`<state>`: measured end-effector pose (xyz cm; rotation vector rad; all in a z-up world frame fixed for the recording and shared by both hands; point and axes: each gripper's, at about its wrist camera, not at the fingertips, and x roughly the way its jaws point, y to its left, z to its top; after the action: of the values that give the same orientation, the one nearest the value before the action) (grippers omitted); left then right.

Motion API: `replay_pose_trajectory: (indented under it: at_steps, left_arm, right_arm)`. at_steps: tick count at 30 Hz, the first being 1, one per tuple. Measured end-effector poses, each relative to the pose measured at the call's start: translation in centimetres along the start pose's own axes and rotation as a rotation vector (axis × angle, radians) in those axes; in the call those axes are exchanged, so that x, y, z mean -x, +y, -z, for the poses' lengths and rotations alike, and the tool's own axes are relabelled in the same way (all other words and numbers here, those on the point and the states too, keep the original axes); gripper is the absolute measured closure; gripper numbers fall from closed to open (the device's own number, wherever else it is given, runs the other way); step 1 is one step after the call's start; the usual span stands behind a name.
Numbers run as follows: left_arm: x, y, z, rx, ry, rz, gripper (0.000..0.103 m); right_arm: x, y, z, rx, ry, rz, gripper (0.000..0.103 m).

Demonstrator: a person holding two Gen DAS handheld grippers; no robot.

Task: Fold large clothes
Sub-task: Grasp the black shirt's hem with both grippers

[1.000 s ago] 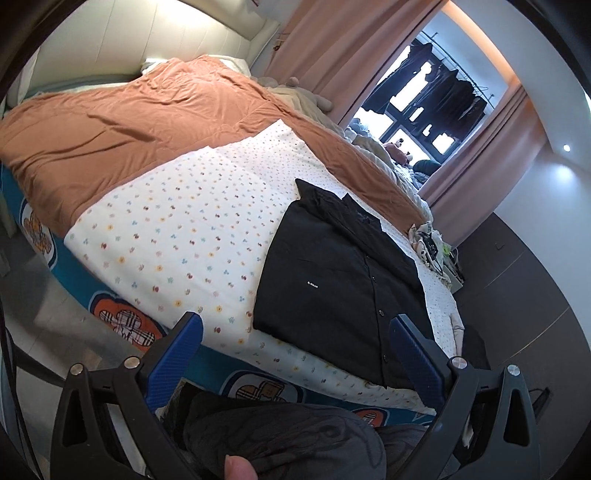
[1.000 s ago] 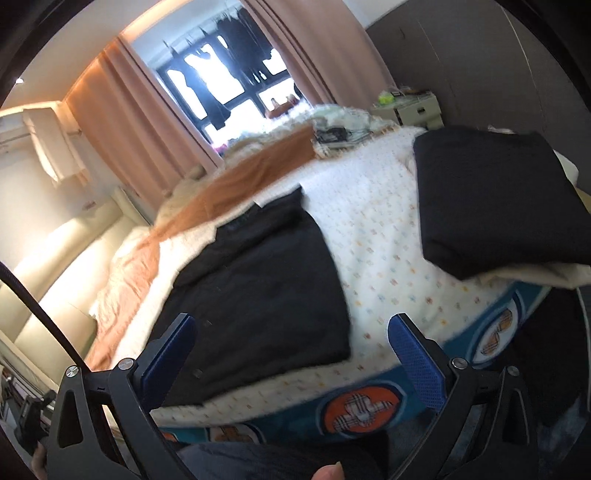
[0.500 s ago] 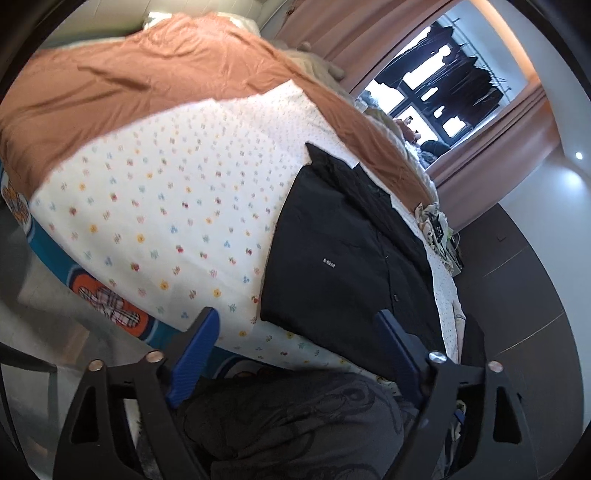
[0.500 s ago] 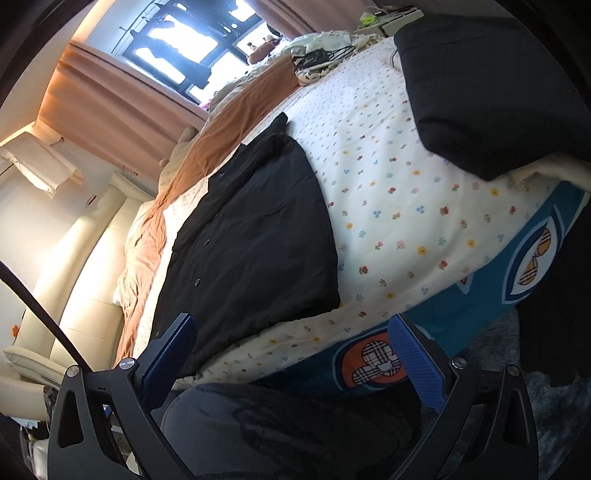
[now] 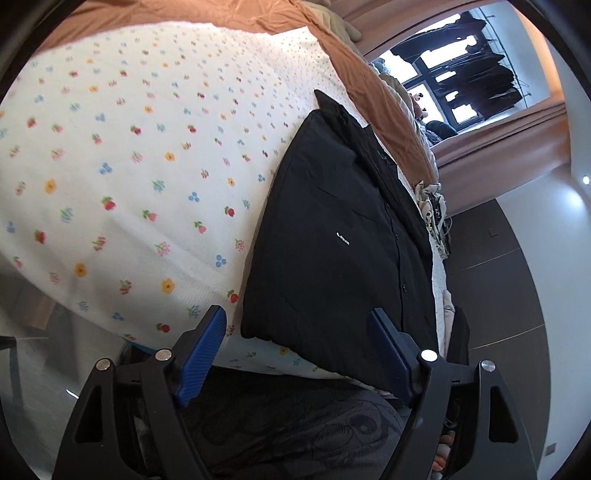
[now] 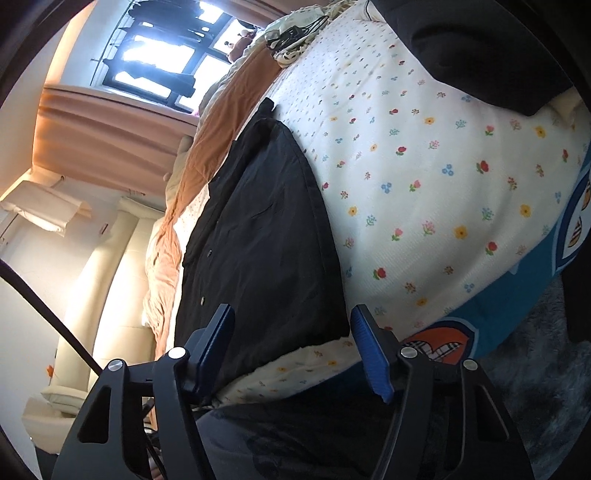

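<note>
**Grippers at the hem of a black shirt**

Lying flat on the floral sheet [image 5: 122, 177] of the bed, the black shirt [image 5: 332, 236] is showing its hem nearest both cameras. The left gripper [image 5: 295, 332] is holding its jaws apart; the right gripper [image 6: 291, 328] is closing its jaws, pads not yet pressing the fabric.

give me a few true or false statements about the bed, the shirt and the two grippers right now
1. The black shirt lies on the flowered sheet. True.
2. The left gripper is clamped on the shirt. False: its jaws are open, nothing pinched.
3. An orange blanket covers the far part of the bed. True.
4. The right gripper holds a towel. False: its jaws are closing near the shirt's near edge, not gripping anything yet.
5. The curtains fully cover the window. False: they are drawn aside.
</note>
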<state>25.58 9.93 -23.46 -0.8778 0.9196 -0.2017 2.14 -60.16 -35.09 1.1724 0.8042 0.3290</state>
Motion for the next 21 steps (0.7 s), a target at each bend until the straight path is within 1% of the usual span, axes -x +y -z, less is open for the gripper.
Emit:
replay_pose_trajectory:
  at_steps: [2, 4, 5, 6, 8, 10, 12, 14, 17, 20, 21]
  left_arm:
    - [-0.4, 0.3, -0.2, 0.019, -0.002, 0.035, 0.024]
    - [-0.7, 0.2, -0.6, 0.016, 0.003, 0.049, 0.024]
    - [-0.8, 0.1, -0.8, 0.017, 0.009, 0.06, 0.024]
    - [-1.0, 0.0, -1.0, 0.023, 0.017, 0.088, 0.024]
    - [-1.2, -0.2, -1.2, 0.041, 0.022, 0.154, 0.024]
    - [-1.3, -0.3, -1.3, 0.047, 0.014, 0.182, 0.024]
    - [-1.6, -0.6, -1.3, 0.046, 0.014, 0.156, 0.024]
    - [-2.1, -0.8, -1.3, 0.045, 0.023, 0.153, 0.024]
    - [-2.9, -0.9, -1.3, 0.048, 0.028, 0.15, 0.024]
    - [-3.6, -1.1, -1.5, 0.048, 0.021, 0.157, 0.024]
    - [-3.7, -1.3, -1.5, 0.036, 0.019, 0.15, 0.029]
  right_arm:
    - [-0.9, -0.1, -0.2, 0.003, 0.016, -0.011, 0.04]
    - [-1.8, 0.1, -0.4, 0.014, 0.032, -0.024, 0.04]
    - [-2.1, 0.2, -0.4, 0.007, 0.043, -0.054, 0.04]
    - [-2.4, 0.2, -0.5, 0.002, 0.05, -0.083, 0.04]
    - [-2.8, 0.4, -0.8, 0.007, 0.041, -0.129, 0.04]
    - [-3.1, 0.4, -1.1, 0.006, 0.022, -0.153, 0.04]
    - [-3.8, 0.3, -1.3, 0.007, 0.015, -0.116, 0.04]
    - [-4.5, 0.4, -1.2, 0.021, 0.018, -0.082, 0.04]
    - [-5.9, 0.4, -1.4, 0.008, 0.019, -0.085, 0.04]
    - [-6.3, 0.5, -1.4, -0.018, -0.015, -0.081, 0.04]
    - [-6.3, 0.6, -1.5, -0.024, -0.029, -0.073, 0.046]
